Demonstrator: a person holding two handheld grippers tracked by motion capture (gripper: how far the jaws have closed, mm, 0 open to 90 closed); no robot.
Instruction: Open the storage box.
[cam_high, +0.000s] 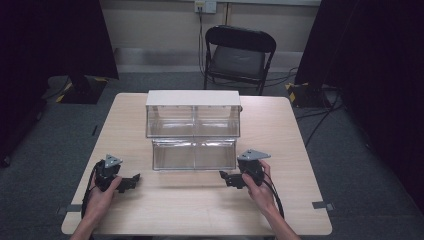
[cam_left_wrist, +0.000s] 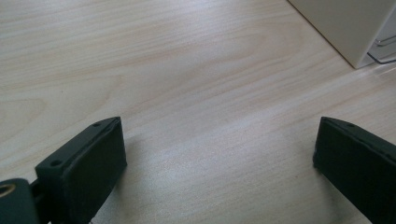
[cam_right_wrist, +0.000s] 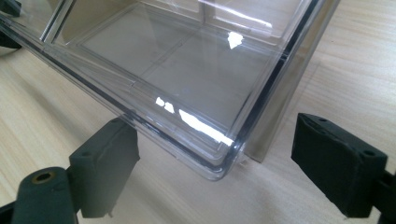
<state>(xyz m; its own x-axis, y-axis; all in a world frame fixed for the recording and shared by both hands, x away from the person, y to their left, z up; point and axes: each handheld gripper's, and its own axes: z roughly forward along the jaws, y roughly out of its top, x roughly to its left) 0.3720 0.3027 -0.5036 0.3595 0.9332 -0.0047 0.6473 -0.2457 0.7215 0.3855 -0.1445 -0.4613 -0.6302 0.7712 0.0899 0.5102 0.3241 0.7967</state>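
A clear plastic two-tier box with a white top stands in the middle of the wooden table; its lower tier juts forward. My left gripper rests near the table's front left, pointing right toward the box, open and empty. A white corner of the box shows far ahead of it. My right gripper sits by the lower tier's front right corner, open. The clear corner of the lower tier lies just ahead of its jaws, untouched by them.
A black folding chair stands behind the table. Cables run over the grey floor at the right. Dark curtains hang on both sides. Bare tabletop stretches along the front edge between my hands.
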